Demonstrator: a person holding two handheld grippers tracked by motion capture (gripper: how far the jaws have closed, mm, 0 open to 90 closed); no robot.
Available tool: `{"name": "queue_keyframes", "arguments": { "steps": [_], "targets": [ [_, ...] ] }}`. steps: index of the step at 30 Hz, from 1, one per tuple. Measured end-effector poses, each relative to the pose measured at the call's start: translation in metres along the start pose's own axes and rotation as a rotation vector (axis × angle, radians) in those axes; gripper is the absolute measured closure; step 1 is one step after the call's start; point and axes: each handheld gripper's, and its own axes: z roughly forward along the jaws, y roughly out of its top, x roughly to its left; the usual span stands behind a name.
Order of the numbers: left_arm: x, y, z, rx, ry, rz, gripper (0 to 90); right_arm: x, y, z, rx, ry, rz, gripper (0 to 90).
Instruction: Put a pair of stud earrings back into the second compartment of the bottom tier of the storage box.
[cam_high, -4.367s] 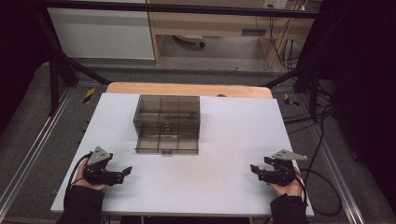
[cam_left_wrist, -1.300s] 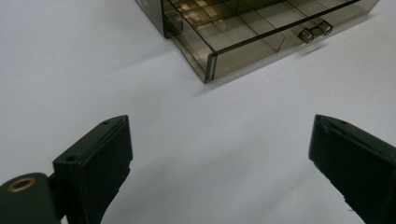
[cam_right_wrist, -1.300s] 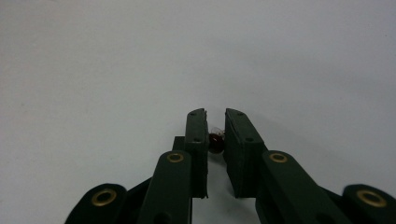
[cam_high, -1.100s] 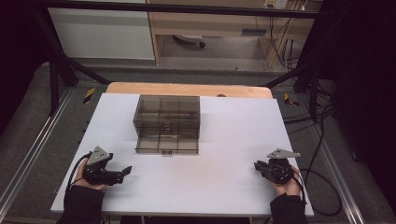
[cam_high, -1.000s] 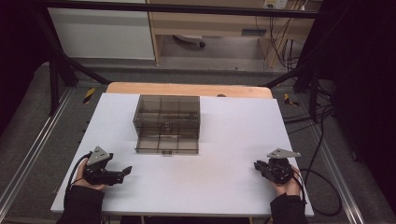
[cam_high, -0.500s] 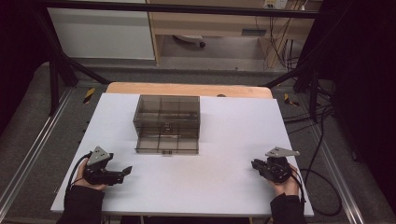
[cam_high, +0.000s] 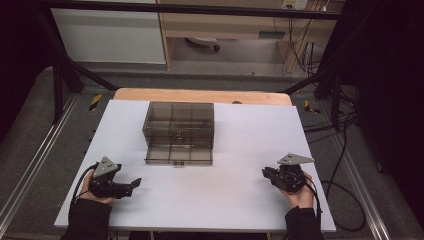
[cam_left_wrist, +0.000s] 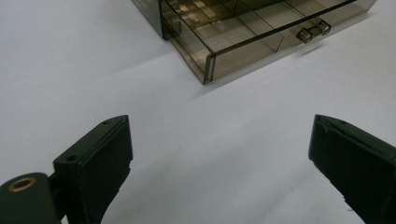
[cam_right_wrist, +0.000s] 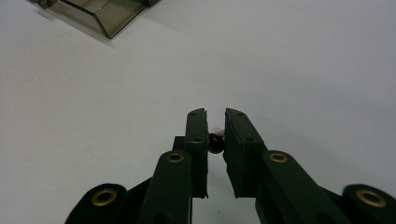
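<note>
In my right gripper (cam_right_wrist: 215, 122) view, the jaws pinch a small dark red bead (cam_right_wrist: 215, 142), perhaps glass; the high view hides it. My left gripper (cam_left_wrist: 219, 154) is wide apart over the white table (cam_high: 235, 190). The smoky drawer box (cam_high: 179, 131) stands ahead, bottom drawer pulled out.

Your left gripper (cam_high: 131, 184) rests near the table's (cam_high: 220, 200) front left corner, jaws wide apart. Your right gripper (cam_high: 266, 173) sits near its front right corner, jaws pinched on a small dark red bead (cam_right_wrist: 215, 142).
</note>
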Motion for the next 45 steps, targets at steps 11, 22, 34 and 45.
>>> {"name": "queue_keyframes", "arguments": {
  "steps": [11,22,34,45],
  "targets": [
    [0.0,0.0,0.0,-0.001,-0.003,0.001,6.6,0.015,0.019,0.008,-0.034,0.036,-0.021,79.9],
    [0.0,0.0,0.001,-0.001,-0.005,-0.001,6.6,0.031,0.035,0.02,-0.049,0.076,-0.034,80.0],
    [0.0,0.0,0.001,0.002,-0.005,-0.002,6.6,0.043,0.048,0.032,-0.067,0.111,-0.05,80.1],
    [0.0,0.0,0.001,0.001,-0.006,-0.002,6.6,0.05,0.055,0.038,-0.08,0.128,-0.052,80.2]
  ]
}}
